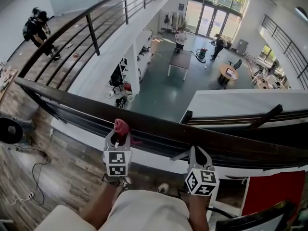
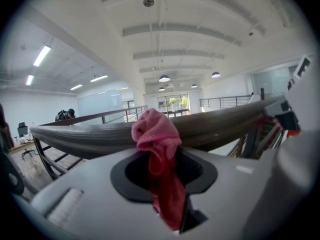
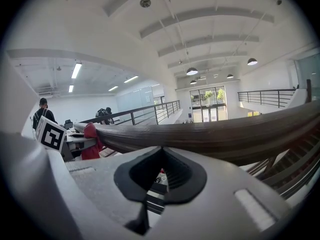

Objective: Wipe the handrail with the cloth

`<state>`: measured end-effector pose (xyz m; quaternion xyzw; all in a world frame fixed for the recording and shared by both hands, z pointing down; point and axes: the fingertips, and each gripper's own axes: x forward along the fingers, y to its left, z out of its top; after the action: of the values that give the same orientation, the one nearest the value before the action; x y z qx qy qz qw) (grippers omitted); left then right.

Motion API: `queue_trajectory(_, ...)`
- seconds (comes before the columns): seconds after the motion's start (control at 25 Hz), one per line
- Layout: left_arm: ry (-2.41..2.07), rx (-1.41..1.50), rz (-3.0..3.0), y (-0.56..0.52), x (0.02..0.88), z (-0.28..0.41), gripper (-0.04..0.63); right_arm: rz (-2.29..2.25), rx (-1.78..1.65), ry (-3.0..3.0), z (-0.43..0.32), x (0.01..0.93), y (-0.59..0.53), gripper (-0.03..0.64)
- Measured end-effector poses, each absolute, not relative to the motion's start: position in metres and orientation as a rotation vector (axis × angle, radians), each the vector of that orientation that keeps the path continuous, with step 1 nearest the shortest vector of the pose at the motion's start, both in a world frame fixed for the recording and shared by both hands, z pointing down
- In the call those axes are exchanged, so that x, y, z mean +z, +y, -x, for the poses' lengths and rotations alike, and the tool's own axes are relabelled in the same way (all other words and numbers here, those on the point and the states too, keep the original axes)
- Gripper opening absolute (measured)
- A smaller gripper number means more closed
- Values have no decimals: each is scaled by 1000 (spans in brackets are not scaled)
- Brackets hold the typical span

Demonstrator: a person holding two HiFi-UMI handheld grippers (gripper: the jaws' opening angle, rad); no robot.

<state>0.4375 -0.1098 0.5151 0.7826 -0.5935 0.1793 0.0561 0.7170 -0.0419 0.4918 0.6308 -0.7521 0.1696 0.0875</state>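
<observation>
Below me the mezzanine opens onto a wide hall with a grey-green floor, where people are standing about. Across that drop runs the long dark wooden handrail (image 1: 159,126), the biggest thing within my reach. My left gripper (image 1: 120,136) sits right at its near edge, fingers clamped on the crumpled pink-red cloth (image 2: 155,134). A small wad stands proud of the tips against the rail and the rest hangs down between the jaws. My right gripper (image 1: 198,153) is beside it, further along the rail, fingers together on nothing.

My worry is the grip. Only a pinch of fabric is held, so dragging hard along the wood could pull it free and send it over the edge to the floor below. With so little cloth showing, I could also scrape the rail with bare fingertips.
</observation>
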Motion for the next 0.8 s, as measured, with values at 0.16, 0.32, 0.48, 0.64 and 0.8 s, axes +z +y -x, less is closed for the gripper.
queue_trajectory(0.16,-1790,541,-2388,-107,514,-445,123,-1880,514,-2240,-722,493,-41,5)
queue_trajectory(0.32,-1774,553,-2394,-105,514,-456,123,-1881,525,-2242,-727,494,-39,5)
queue_trajectory(0.48,-1774,585,-2388,-103,514,-462,123,-1878,528,-2247,-733,494,-38,5)
queue_trajectory(0.64,-1768,582,-2391,-101,513,-468,123,-1863,520,-2261,-733,491,-37,5)
queue_trajectory(0.8,-1779,575,-2378,-99,513,-481,123,-1850,525,-2279,-737,492,-35,5)
